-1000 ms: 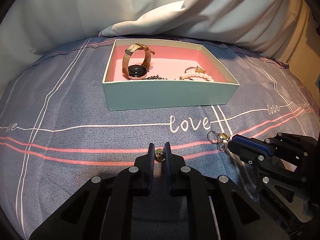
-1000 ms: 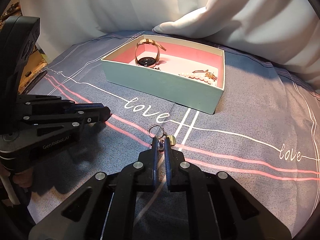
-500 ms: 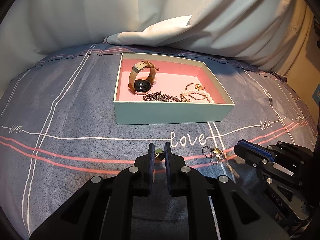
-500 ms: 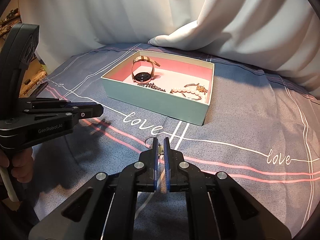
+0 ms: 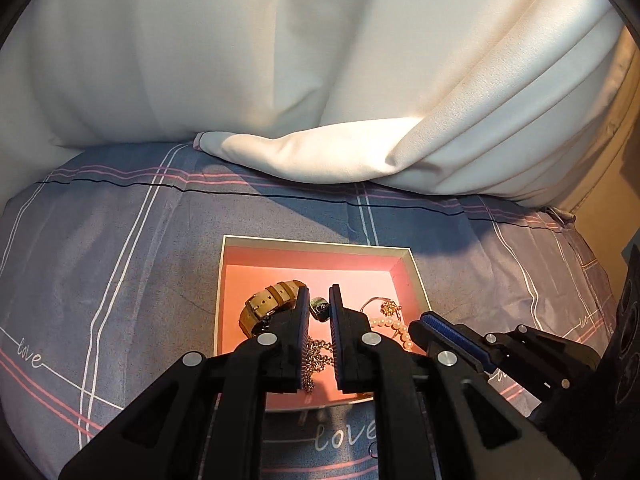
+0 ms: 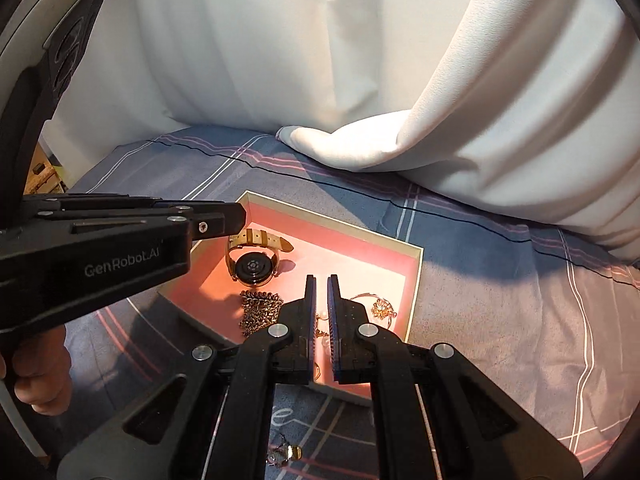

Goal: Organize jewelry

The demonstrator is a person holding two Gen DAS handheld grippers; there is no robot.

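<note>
Three pieces lie in my pink-lined box (image 6: 414,276): watch (image 6: 254,266), chain (image 6: 260,310), pearl bracelet (image 5: 394,326). My left gripper (image 5: 319,312) pinches a small charm (image 5: 319,307) above it; the right gripper (image 6: 321,312) is nearly closed, empty.

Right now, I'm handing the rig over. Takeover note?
Left gripper: shut on a small ring, above the box.
Right gripper: jaws almost together, nothing visible between them, also over the box.
Done: watch, chain and pearl bracelet lie in the box.
Left: drop the small ring in. The ring cluster lies on the bedsheet outside the box's near wall.
</note>
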